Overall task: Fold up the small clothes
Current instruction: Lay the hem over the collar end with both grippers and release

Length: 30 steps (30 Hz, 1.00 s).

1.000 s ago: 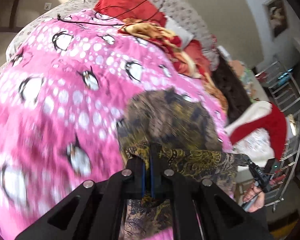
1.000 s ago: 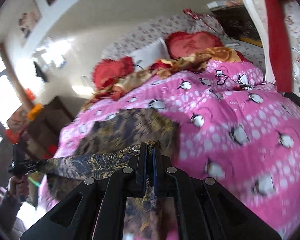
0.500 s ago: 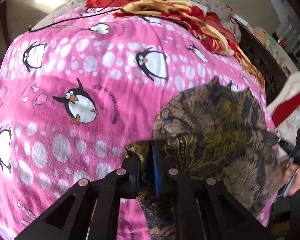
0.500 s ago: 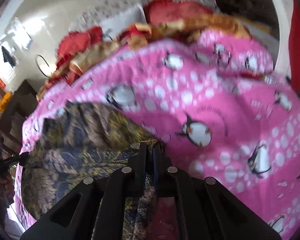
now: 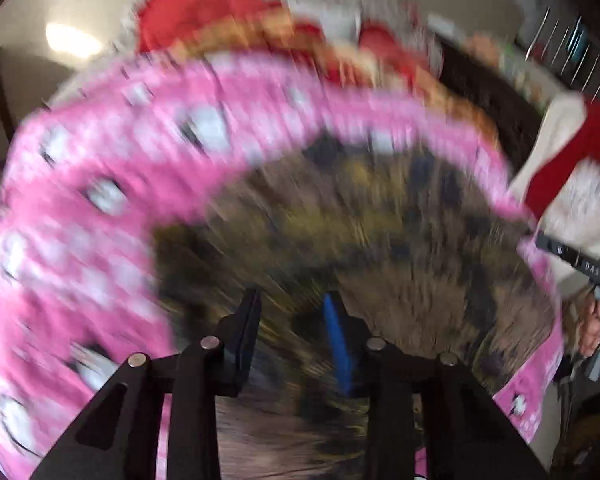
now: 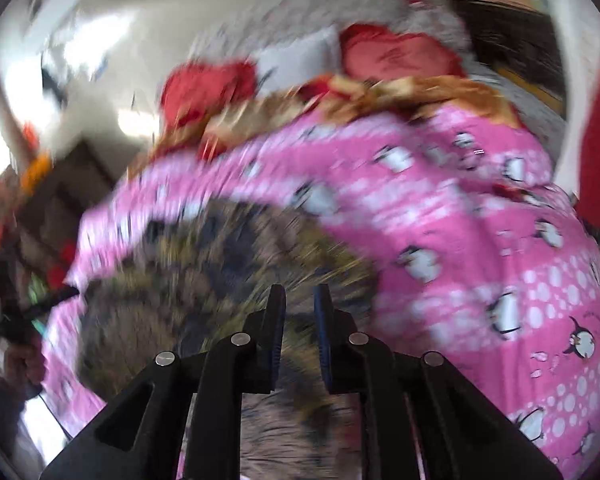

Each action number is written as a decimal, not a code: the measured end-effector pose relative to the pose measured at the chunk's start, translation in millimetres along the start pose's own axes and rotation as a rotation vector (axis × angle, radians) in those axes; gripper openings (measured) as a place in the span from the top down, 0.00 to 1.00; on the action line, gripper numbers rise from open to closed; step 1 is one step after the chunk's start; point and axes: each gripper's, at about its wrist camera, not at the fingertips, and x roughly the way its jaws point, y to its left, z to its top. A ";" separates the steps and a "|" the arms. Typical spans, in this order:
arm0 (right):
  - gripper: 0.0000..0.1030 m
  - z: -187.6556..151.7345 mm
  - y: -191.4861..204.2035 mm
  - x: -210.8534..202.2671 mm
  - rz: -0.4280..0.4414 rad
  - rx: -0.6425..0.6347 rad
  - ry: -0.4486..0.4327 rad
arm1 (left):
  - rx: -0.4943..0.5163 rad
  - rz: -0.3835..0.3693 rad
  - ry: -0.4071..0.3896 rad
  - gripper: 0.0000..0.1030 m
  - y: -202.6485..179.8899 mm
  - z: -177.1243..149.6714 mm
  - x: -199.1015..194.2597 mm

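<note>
A dark patterned garment in brown, gold and navy (image 5: 380, 240) lies spread on the pink penguin blanket (image 5: 100, 184); it also shows in the right wrist view (image 6: 204, 280). My left gripper (image 5: 292, 304) is open just above the garment's near edge, with nothing between the fingers. My right gripper (image 6: 300, 300) is open over the garment's near right part, also empty. Both views are blurred by motion.
Red pillows (image 6: 396, 56) and a crumpled orange-red cloth (image 6: 380, 96) lie at the head of the bed. A white and red chair (image 5: 560, 160) stands to the right of the bed. Dark furniture (image 6: 80, 184) stands to the left.
Both grippers have opened and let go of the garment's edge. The garment now lies on the blanket, and both grippers are moving back from it.
</note>
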 end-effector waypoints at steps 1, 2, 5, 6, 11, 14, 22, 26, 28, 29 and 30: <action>0.77 -2.4 13.6 20.1 -0.036 -0.038 0.069 | 0.014 0.034 0.030 0.66 -6.5 -4.2 12.7; 0.77 -6.2 19.2 35.6 -0.067 -0.060 0.124 | 0.040 0.088 0.045 0.66 -13.4 -7.8 25.6; 0.72 -17.6 25.7 79.4 -0.131 -0.079 0.231 | 0.053 0.116 0.035 0.65 -21.0 0.4 28.5; 0.70 -11.9 25.1 81.2 -0.125 -0.072 0.194 | 0.050 0.111 0.039 0.65 -20.6 7.7 30.4; 0.66 47.3 5.1 92.3 -0.047 0.041 0.163 | -0.006 0.180 -0.032 0.65 12.1 87.4 42.6; 0.66 82.8 -5.8 48.9 -0.055 0.078 -0.106 | -0.132 0.281 -0.184 0.60 43.0 116.2 7.6; 0.66 54.6 14.6 32.9 -0.065 0.118 -0.205 | -0.210 0.153 -0.263 0.44 14.4 74.0 6.6; 0.66 27.7 28.0 73.2 -0.225 0.065 -0.171 | -0.182 0.226 -0.241 0.44 5.0 36.9 40.2; 0.66 9.1 17.6 95.3 -0.345 -0.058 -0.143 | -0.163 0.194 -0.257 0.45 15.6 26.9 46.0; 0.65 0.5 12.1 99.7 -0.336 -0.088 -0.147 | -0.188 0.146 -0.279 0.43 20.3 25.4 42.3; 0.65 -1.5 4.4 93.5 -0.284 -0.059 -0.178 | -0.205 0.140 -0.285 0.43 22.2 24.5 41.5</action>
